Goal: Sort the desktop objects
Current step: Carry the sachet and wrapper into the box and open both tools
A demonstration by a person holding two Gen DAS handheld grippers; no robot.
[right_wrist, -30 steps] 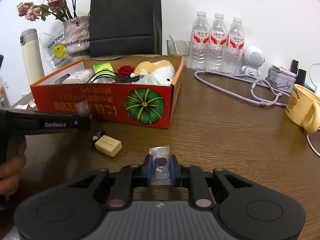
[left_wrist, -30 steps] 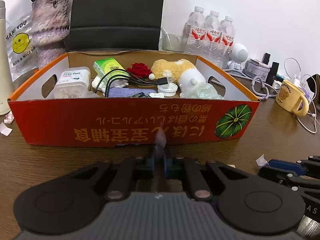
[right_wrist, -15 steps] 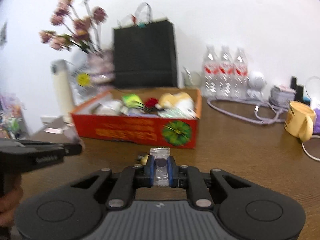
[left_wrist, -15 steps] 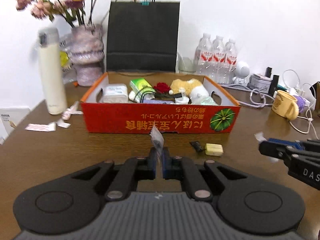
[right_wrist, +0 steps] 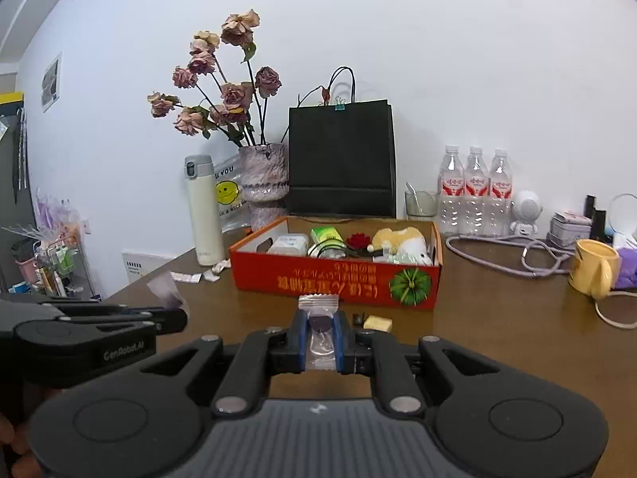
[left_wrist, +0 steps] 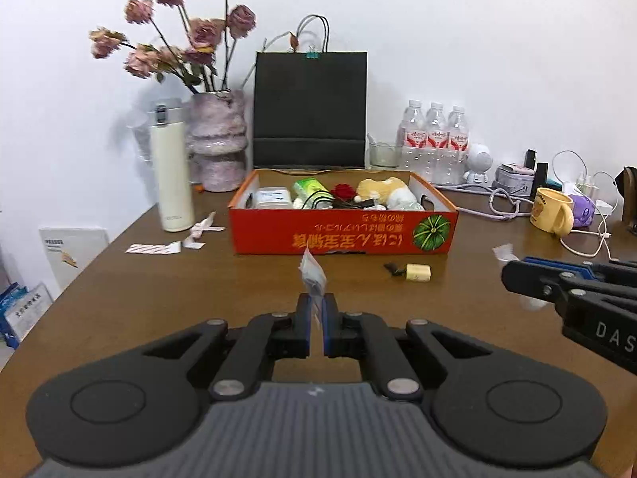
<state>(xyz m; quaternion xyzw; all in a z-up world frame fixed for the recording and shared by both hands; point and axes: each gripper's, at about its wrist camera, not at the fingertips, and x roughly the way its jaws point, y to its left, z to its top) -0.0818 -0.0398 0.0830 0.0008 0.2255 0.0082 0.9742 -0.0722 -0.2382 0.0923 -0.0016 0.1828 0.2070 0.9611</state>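
We've got the left gripper (left_wrist: 314,314) pinched tight on a thin clear wrapper (left_wrist: 311,277) that stands up out of its fingers, over the brown surface (left_wrist: 159,298). The right gripper (right_wrist: 321,332) has its fingers clamped narrow on a clear candy packet (right_wrist: 318,308) with a dark piece inside. The orange box (left_wrist: 342,235) of sorted bits sits at 12 o'clock from both. A pale eraser (left_wrist: 418,272) lies just at the box's 6 o'clock side.
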